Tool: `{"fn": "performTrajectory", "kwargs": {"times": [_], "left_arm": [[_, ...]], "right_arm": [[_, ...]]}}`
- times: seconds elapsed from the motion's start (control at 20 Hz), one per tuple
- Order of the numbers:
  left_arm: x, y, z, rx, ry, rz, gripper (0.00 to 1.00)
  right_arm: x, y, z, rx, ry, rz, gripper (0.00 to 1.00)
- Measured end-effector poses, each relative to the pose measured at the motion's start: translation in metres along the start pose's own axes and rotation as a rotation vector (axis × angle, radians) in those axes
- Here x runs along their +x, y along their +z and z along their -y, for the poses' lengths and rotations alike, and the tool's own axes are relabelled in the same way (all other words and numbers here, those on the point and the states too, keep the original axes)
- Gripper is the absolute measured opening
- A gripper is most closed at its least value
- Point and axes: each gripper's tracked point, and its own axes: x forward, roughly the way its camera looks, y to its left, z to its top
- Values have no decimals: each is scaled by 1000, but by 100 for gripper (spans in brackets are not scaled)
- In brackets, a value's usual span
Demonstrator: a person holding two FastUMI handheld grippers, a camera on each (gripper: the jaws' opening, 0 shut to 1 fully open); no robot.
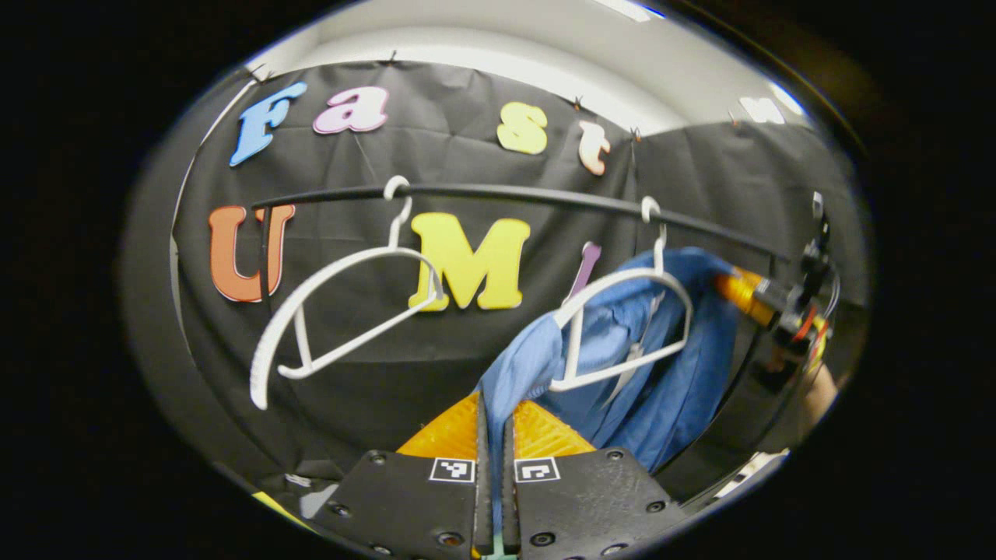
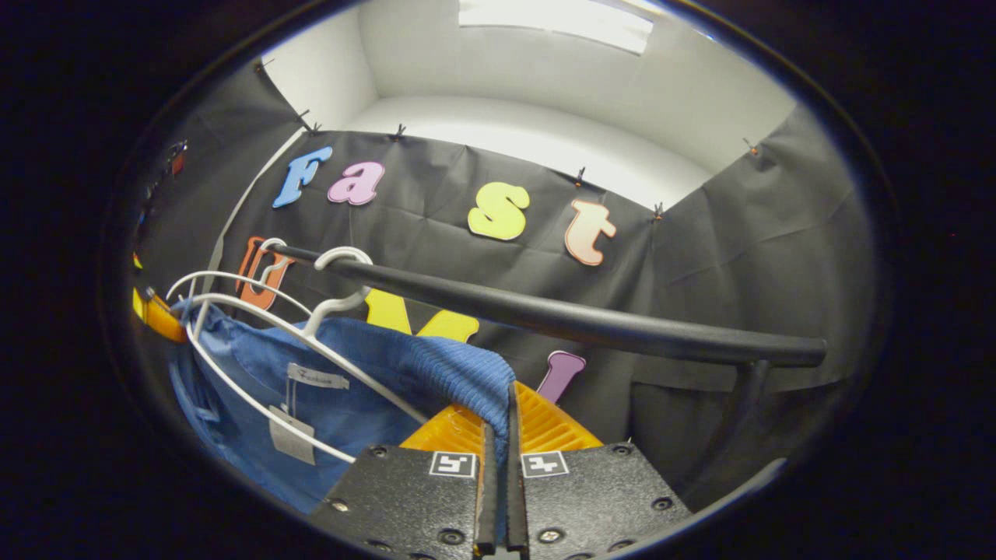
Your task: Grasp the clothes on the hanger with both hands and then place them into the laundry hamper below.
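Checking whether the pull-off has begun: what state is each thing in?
blue garment: partly on its hanger, pinched at two places
left gripper: shut on the garment
right gripper: shut on the garment
garment's hanger: hooked on the rail
spare hanger: bare, hooked on the rail
rail: level, fixed

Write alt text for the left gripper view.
The left gripper is shut on an edge of a blue garment that hangs on a white hanger from a black rail. An empty white hanger hangs farther left, and the right gripper reaches the garment's far side.
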Motion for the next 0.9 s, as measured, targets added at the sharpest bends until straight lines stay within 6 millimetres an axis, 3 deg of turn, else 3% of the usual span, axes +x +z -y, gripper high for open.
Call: {"fn": "performTrajectory", "kwargs": {"times": [0.15,0.5,0.6,0.65,0.85,0.9], "left_arm": [[-1,23,0,-117,-50,56,9],[-23,58,17,-495,-333,177,5],[-30,52,14,-551,-330,161,9],[-28,49,11,-559,-327,156,4],[-19,34,17,-624,-345,124,4],[-16,30,17,-645,-359,124,9]], "right_arm": [[-2,-5,-7,-25,6,-2,8],[1,-53,-18,-36,24,-104,8],[2,-66,-27,-13,38,-131,8],[2,-75,-29,-8,40,-145,8],[-2,-100,-35,39,42,-201,8],[-1,-102,-33,42,38,-202,8]]}}
